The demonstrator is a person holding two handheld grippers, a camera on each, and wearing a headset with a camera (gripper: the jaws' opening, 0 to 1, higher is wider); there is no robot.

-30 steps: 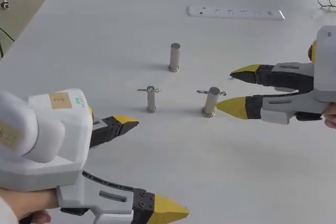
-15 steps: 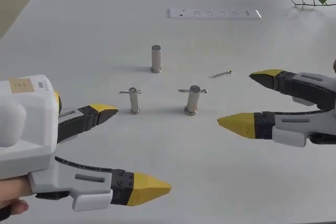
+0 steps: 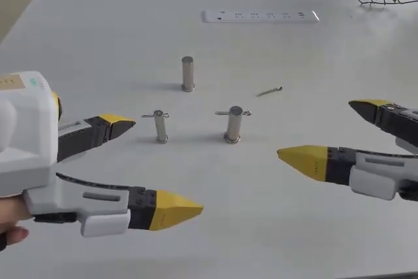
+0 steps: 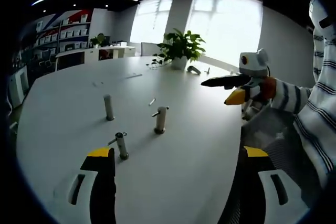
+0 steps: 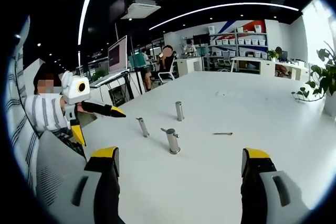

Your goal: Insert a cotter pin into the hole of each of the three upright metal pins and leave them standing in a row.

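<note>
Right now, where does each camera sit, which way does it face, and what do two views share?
Head view: headset, looking down at three metal pins; both the left gripper and right gripper show.
Left gripper view: on the left gripper, facing the right gripper and a striped sleeve; own jaws below.
Right gripper view: on the right gripper, facing the left gripper; own jaws below.
Shared: both gripper views show the loose cotter pin.

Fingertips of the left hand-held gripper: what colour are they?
Yellow fingertips on the left hand-held gripper, clearest in the head view.
</note>
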